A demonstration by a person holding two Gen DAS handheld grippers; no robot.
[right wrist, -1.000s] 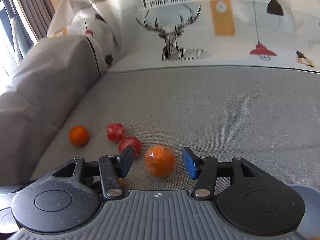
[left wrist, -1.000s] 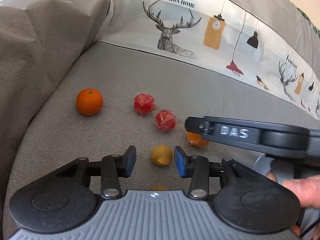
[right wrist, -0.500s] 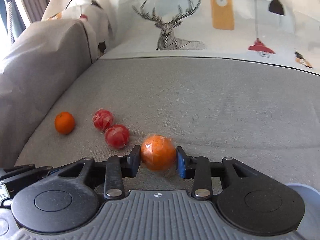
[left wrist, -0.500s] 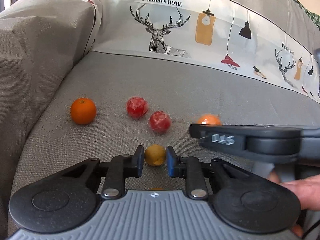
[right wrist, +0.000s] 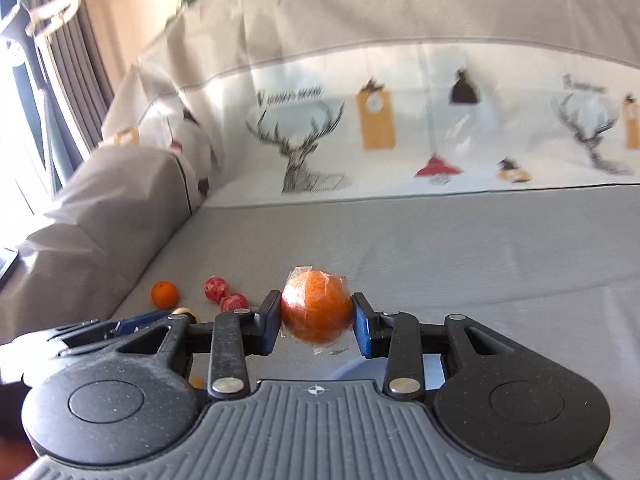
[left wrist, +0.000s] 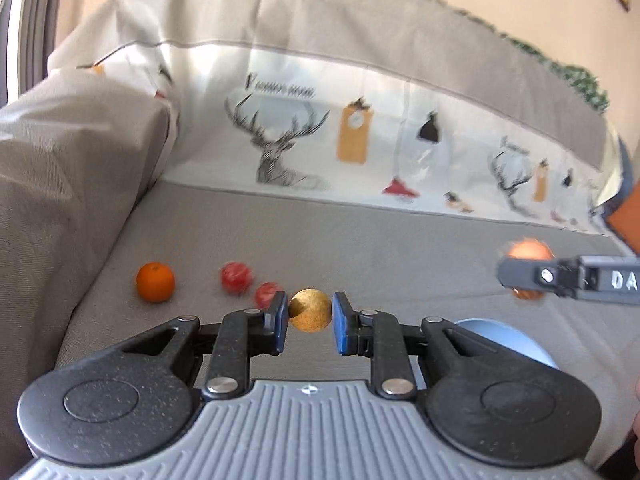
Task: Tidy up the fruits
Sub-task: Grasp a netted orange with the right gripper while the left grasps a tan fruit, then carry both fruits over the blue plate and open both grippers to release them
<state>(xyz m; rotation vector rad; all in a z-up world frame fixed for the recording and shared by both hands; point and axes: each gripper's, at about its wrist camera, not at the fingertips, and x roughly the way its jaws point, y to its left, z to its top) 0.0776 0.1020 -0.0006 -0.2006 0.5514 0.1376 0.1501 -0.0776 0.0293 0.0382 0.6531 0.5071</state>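
Left gripper (left wrist: pixel 310 322): I have its blue pads pressed on the yellow-brown fruit (left wrist: pixel 310 310), one on each side across the widest part so the round thing cannot roll out; the fruit looks lifted clear of the cushion, though I cannot be sure of that from this angle
Right gripper (right wrist: pixel 316 322): clamped on the wrapped orange (right wrist: pixel 317 306), pads at 3 and 9 o'clock on it; the clear film crinkles out below the grip, so I judge the hold is on the fruit itself and not on loose wrap
Blue bowl (left wrist: pixel 510 340): a pale blue rim shows at 4 o'clock from the left pads, close under both tools; I take it for the place the fruits are meant to go, which is why I carry both this way
Right gripper seen from the left: its black finger crosses at 3 o'clock, blurred, with the wrapped orange showing behind it
Two red wrapped fruits (left wrist: pixel 237 278): lying on the cushion at 10 o'clock from the left pads, near each other, one partly hidden by the left finger
Bare orange (left wrist: pixel 155 282): farther out at 9 o'clock, resting near the padded sofa arm (left wrist: pixel 76 168)
Sofa seat (left wrist: pixel 360 248): soft grey fabric, so the loose fruits sit where they lie
Backrest cover (left wrist: pixel 360 120): printed with deer and lamps, at 12 o'clock, farthest off
Progress: I judge two fruits are in hand and three are left to gather
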